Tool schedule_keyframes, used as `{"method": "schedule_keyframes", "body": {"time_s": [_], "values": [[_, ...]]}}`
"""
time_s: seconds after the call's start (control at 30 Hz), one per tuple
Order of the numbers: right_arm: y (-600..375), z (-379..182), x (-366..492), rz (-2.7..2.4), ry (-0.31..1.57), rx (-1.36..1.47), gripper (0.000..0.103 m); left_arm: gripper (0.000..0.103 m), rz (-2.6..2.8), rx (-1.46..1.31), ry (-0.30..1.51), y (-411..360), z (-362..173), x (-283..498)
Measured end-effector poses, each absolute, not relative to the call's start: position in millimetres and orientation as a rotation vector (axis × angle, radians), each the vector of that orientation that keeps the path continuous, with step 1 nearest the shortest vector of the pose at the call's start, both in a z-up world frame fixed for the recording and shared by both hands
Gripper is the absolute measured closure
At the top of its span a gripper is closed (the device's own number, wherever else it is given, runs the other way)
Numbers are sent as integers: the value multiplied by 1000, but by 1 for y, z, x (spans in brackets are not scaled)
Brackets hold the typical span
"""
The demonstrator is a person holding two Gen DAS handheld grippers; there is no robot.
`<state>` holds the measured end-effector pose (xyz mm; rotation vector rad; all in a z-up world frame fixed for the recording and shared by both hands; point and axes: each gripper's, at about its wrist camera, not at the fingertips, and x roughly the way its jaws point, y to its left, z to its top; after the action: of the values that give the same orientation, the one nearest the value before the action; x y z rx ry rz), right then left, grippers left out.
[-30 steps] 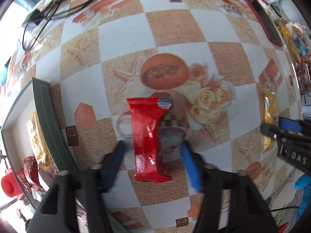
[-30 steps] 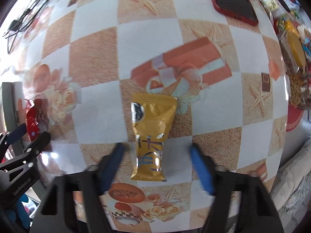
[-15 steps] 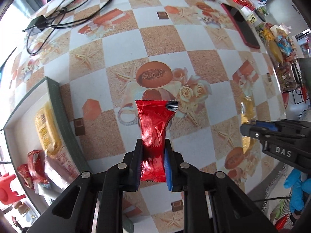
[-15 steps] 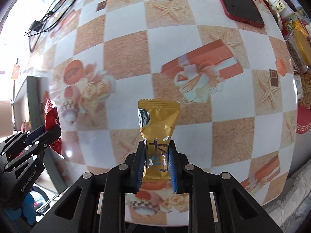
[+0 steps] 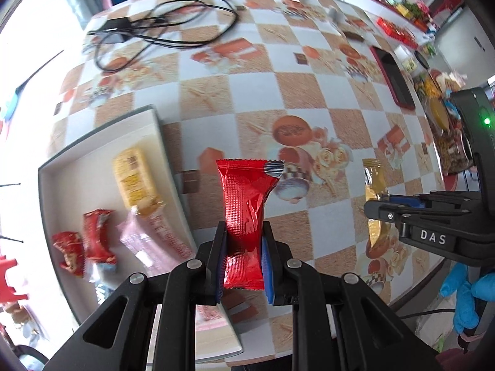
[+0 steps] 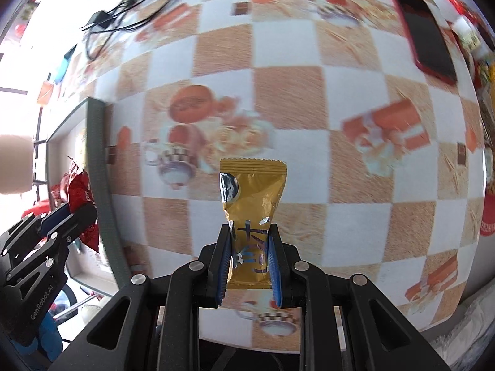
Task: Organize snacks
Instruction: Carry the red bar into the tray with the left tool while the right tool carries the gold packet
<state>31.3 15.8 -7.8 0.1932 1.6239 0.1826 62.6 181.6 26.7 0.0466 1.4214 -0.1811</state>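
Note:
My left gripper (image 5: 243,232) is shut on a red snack packet (image 5: 246,204) and holds it above the table, just right of the green-rimmed tray (image 5: 168,154). My right gripper (image 6: 249,232) is shut on a gold snack packet (image 6: 252,198), also lifted off the table. The gold packet (image 5: 376,191) and right gripper (image 5: 371,207) show at the right of the left wrist view. The red packet (image 6: 79,191) and left gripper (image 6: 77,213) show at the left of the right wrist view, over the tray rim (image 6: 97,154).
The tray holds a yellow packet (image 5: 134,182), two red packets (image 5: 96,235) and a pink packet (image 5: 154,238). A black cable and charger (image 5: 154,21) lie at the table's far left. A red phone (image 5: 393,75) lies far right, with snack jars (image 5: 439,111) beyond.
Both grippers closed on their packets and lifted them off the table. Both have risen, and the left one has shifted toward the tray, which now shows more fully.

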Motion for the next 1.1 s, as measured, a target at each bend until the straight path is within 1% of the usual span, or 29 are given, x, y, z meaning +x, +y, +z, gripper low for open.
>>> {"method": "schedule_keyframes", "body": {"time_s": [0.1, 0.2, 0.33, 0.6, 1.1], "values": [[41, 0, 33, 228, 1614, 159, 80, 81, -145, 13, 1406, 200, 31, 58], [42, 7, 60, 269, 1607, 129, 80, 81, -109, -14, 1396, 219, 34, 53], [81, 7, 74, 326, 1596, 85, 80, 81, -52, -58, 1392, 249, 35, 43], [139, 18, 75, 430, 1583, 1, 80, 81, 42, -124, 1407, 295, 25, 23], [213, 19, 66, 560, 1589, -111, 80, 81, 104, -180, 1447, 329, 9, -2]]}}
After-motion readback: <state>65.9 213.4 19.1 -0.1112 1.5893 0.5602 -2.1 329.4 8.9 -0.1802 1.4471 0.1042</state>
